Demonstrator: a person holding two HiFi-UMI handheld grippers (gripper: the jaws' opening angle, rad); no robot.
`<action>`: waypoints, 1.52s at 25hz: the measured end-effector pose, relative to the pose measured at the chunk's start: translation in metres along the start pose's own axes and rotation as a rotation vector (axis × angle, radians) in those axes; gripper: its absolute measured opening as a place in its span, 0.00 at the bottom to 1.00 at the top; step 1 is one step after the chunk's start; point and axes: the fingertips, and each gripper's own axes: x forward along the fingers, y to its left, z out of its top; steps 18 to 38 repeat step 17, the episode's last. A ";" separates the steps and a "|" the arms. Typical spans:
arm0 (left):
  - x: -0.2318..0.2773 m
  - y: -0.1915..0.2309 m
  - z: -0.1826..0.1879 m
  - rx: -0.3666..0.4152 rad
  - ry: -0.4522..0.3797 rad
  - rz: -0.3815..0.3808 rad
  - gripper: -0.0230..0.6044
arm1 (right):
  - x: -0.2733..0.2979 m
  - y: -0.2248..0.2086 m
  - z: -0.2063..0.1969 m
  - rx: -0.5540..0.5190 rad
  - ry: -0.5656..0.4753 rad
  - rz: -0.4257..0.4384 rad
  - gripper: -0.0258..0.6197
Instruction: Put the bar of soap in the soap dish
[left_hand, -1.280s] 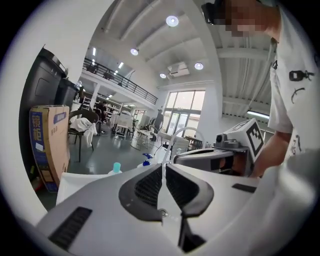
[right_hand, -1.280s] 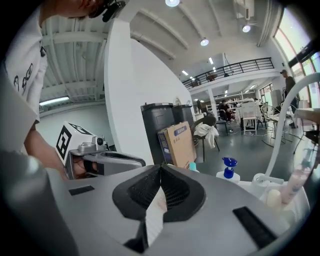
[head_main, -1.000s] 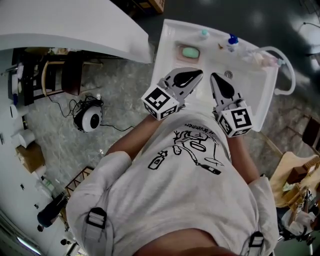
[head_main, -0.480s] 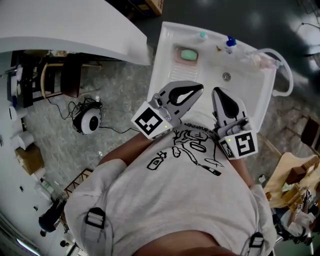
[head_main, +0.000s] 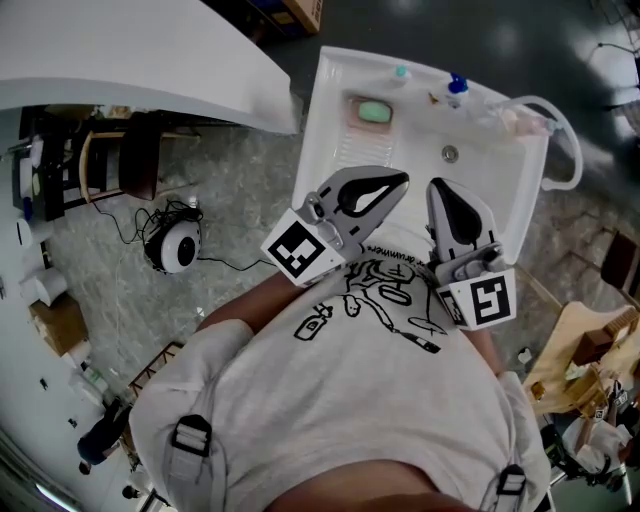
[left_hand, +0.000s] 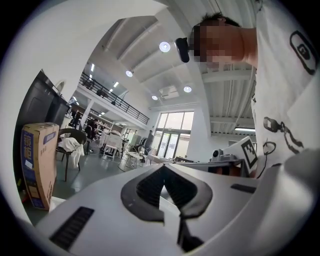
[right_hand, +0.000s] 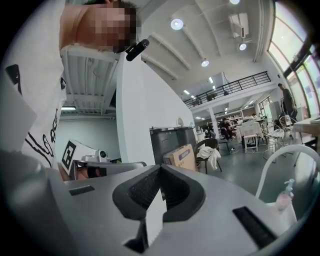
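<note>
A: Sitting in the soap dish (head_main: 354, 101): the bar of soap (head_main: 375, 112), pale green, lying flat. The dish is on the far left part of the white sink unit (head_main: 328, 150).

B: Anything touching the soap?

A: No. Both grippers are well apart from it, on the near side, close to the person's chest.

B: State of the left gripper (head_main: 402, 181)?

A: Clenched. In its own view the left gripper (left_hand: 163, 168) has its dark ribbed pads meeting at the tip, with nothing between them.

B: And the right gripper (head_main: 436, 186)?

A: Same reading. The right gripper (right_hand: 160, 169) has its pads drawn together and is empty. The two lie side by side, tips pointing toward the sink, with the marker cubes (head_main: 299, 254) nearest the body.

B: What else is on the sink unit?

A: The drain (head_main: 450, 153) is right of the dish. A blue-capped bottle (head_main: 457, 89) stands at the far edge, and a small teal-topped item (head_main: 401, 72) is left of it.

B: Surroundings?

A: A round white device (head_main: 177, 248) with a black cable is on the floor to the left. A cardboard box (left_hand: 38, 160) shows in the left gripper view.
</note>
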 end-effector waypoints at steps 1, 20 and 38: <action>0.000 0.000 0.001 0.003 0.000 0.002 0.05 | -0.001 0.001 -0.001 -0.002 0.003 0.001 0.08; -0.003 -0.004 -0.013 0.010 0.043 0.004 0.05 | -0.004 0.007 -0.006 0.003 0.012 0.006 0.08; -0.003 -0.004 -0.013 0.010 0.043 0.004 0.05 | -0.004 0.007 -0.006 0.003 0.012 0.006 0.08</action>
